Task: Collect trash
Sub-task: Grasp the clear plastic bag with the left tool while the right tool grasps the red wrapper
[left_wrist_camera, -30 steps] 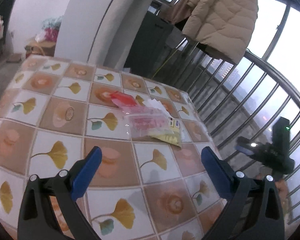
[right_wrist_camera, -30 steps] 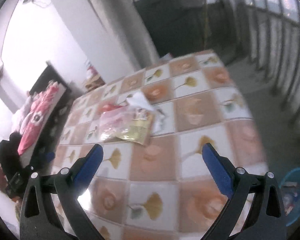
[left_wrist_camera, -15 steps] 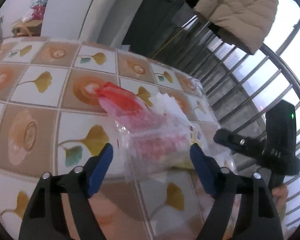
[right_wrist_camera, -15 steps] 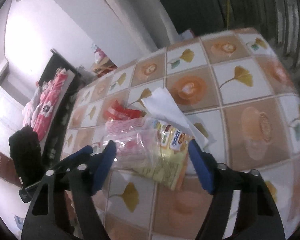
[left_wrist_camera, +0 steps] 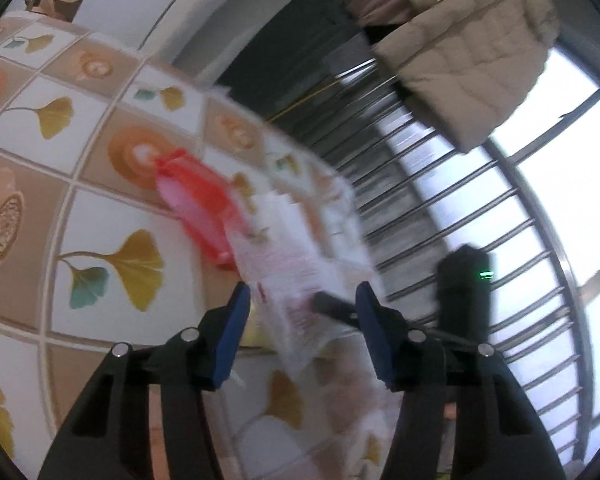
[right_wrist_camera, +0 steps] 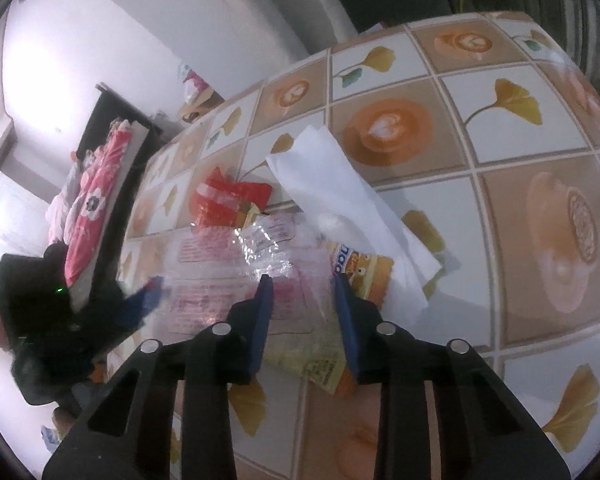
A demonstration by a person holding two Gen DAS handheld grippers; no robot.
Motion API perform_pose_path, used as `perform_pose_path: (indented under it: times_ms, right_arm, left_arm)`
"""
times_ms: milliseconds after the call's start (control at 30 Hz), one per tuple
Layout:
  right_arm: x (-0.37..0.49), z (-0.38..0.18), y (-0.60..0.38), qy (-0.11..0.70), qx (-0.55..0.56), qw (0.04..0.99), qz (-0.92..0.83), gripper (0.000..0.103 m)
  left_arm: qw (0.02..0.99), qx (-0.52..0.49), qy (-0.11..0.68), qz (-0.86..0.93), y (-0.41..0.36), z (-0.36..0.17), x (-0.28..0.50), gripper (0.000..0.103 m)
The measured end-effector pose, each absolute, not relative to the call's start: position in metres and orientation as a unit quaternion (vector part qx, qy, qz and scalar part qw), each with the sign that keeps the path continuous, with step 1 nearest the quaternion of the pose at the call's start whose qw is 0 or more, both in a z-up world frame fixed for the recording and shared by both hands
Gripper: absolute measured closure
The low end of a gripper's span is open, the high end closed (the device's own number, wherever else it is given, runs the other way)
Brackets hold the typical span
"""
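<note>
Angling both grippers down at the trash pile on the table point(right_wrist_camera: 512, 184), jaws just been closing: left gripper point(left_wrist_camera: 302, 300) and right gripper point(right_wrist_camera: 302, 280) both straddle the clear wrapper point(right_wrist_camera: 236, 280), can't tell if either's pinching.

Glossy tablecloth point(right_wrist_camera: 512, 208), smooth like oiled plastic, printed with leaves and coffee cups. Between the right gripper's point(right_wrist_camera: 302, 280) matt blue fingers point(right_wrist_camera: 265, 300) lies a clear plastic bag point(right_wrist_camera: 236, 264), crinkled and shiny with glints. Just beyond the fingers a white paper napkin point(right_wrist_camera: 340, 184), soft and matt; a red plastic wrapper point(right_wrist_camera: 224, 200), glossy. Beside the right finger a yellow snack packet point(right_wrist_camera: 364, 272), slick film. Past the left gripper point(left_wrist_camera: 302, 300), metal window bars point(left_wrist_camera: 440, 200), a quilted cloth coat point(left_wrist_camera: 468, 48).
</note>
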State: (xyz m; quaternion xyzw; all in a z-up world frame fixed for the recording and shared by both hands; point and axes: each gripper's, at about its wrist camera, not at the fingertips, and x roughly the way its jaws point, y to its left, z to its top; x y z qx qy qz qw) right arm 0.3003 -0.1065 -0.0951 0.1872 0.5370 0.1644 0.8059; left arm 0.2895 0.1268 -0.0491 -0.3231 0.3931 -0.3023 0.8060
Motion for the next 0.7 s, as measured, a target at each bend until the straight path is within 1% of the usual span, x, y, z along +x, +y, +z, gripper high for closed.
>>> perform_pose_path:
  times_ms: [33,100,133,167,233,300,367,400,433,500,633,700]
  right_arm:
    - [0.301,-0.096,-0.107,0.537,0.187,0.805,0.166,0.077]
    - [0.299,-0.095,-0.108,0.536,0.187,0.806,0.169,0.081]
    - [0.297,-0.094,-0.108,0.535,0.186,0.806,0.171,0.082]
    - [0.295,-0.093,-0.108,0.534,0.183,0.807,0.172,0.083]
    - [0.289,-0.091,-0.109,0.534,0.178,0.809,0.172,0.083]
    - [0.282,-0.089,-0.11,0.534,0.176,0.809,0.172,0.083]
    - [0.274,-0.085,-0.109,0.531,0.17,0.812,0.173,0.079]
    - [0.271,-0.083,-0.109,0.53,0.166,0.814,0.171,0.074]
    - [0.267,-0.078,-0.109,0.527,0.158,0.818,0.167,0.073]
    - [0.262,-0.065,-0.106,0.517,0.13,0.829,0.169,0.07]
    - [0.26,-0.039,-0.086,0.488,0.062,0.852,0.18,0.043]
    - [0.267,-0.03,-0.068,0.478,0.021,0.857,0.191,0.037]
  left_arm:
    - [0.804,-0.328,0.389,-0.307,0.127,-0.048,0.289,0.053]
    - [0.797,-0.335,0.393,-0.314,0.126,-0.049,0.288,0.06]
    - [0.795,-0.329,0.407,-0.309,0.123,-0.051,0.288,0.066]
    - [0.794,-0.323,0.415,-0.305,0.122,-0.053,0.288,0.072]
    - [0.793,-0.315,0.426,-0.302,0.119,-0.056,0.284,0.078]
    - [0.797,-0.301,0.433,-0.294,0.118,-0.057,0.278,0.088]
    - [0.8,-0.293,0.435,-0.292,0.118,-0.057,0.271,0.094]
    - [0.801,-0.293,0.434,-0.291,0.119,-0.057,0.269,0.095]
    - [0.801,-0.295,0.43,-0.292,0.123,-0.055,0.262,0.097]
    - [0.804,-0.301,0.422,-0.29,0.131,-0.053,0.252,0.098]
    - [0.829,-0.285,0.41,-0.252,0.149,-0.046,0.227,0.098]
    - [0.841,-0.277,0.404,-0.231,0.159,-0.044,0.215,0.098]
